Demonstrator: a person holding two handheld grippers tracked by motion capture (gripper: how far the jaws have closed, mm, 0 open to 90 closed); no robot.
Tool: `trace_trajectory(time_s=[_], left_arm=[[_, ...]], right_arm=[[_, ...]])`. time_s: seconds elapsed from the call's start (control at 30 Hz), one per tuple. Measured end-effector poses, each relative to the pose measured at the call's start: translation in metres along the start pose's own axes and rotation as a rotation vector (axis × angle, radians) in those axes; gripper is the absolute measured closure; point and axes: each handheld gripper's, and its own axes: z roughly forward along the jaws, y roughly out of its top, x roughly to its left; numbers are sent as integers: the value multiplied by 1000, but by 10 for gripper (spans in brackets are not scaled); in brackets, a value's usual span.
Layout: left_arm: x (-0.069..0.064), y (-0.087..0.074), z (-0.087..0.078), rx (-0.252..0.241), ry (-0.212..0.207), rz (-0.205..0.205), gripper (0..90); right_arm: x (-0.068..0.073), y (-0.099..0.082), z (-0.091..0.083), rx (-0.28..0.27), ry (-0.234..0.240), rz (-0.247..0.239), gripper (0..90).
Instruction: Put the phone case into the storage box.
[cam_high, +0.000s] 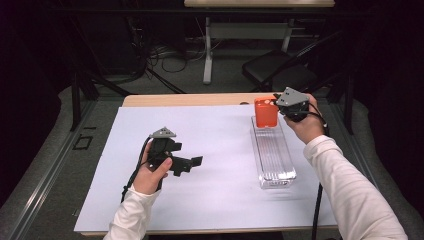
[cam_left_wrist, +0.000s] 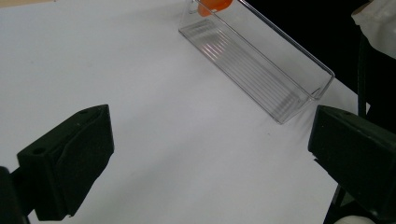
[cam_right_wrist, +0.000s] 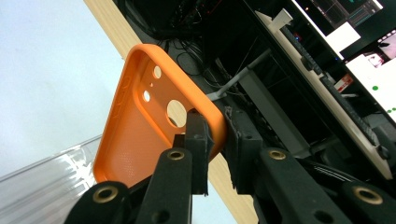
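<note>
Orange phone case, cam holes, edge clamped by right gripper; left gripper apart.

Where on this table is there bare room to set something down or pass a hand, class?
Bare white sheet lies between the left tongs and the clear tray, and along the near edge below both. The tray's near half is free too. It is crowded at the tray's far end, where the right tongs grip the orange phone case.
</note>
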Motion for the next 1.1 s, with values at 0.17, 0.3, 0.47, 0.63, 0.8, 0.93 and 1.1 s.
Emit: trace_trajectory(time_s=[0.17,0.3,0.47,0.63,0.8,0.93,1.1], left_arm=[[0,0,1,7,-1,-3,6],[1,-1,1,8,1,-3,6],[1,-1,1,9,5,-7,6],[1,-2,2,9,6,-7,6],[1,-2,2,14,4,-6,6],[1,-2,2,16,5,-7,6],[1,-3,4,18,9,-3,6]], right_arm=[[4,-4,4,-8,-17,-11,806],[8,-10,9,-10,-25,-9,806],[14,-17,16,-1,-31,-10,806],[17,-20,20,-4,-40,4,806],[18,-21,24,-8,-40,9,806],[19,-22,26,-7,-36,9,806],[20,-24,27,-8,-31,9,806]])
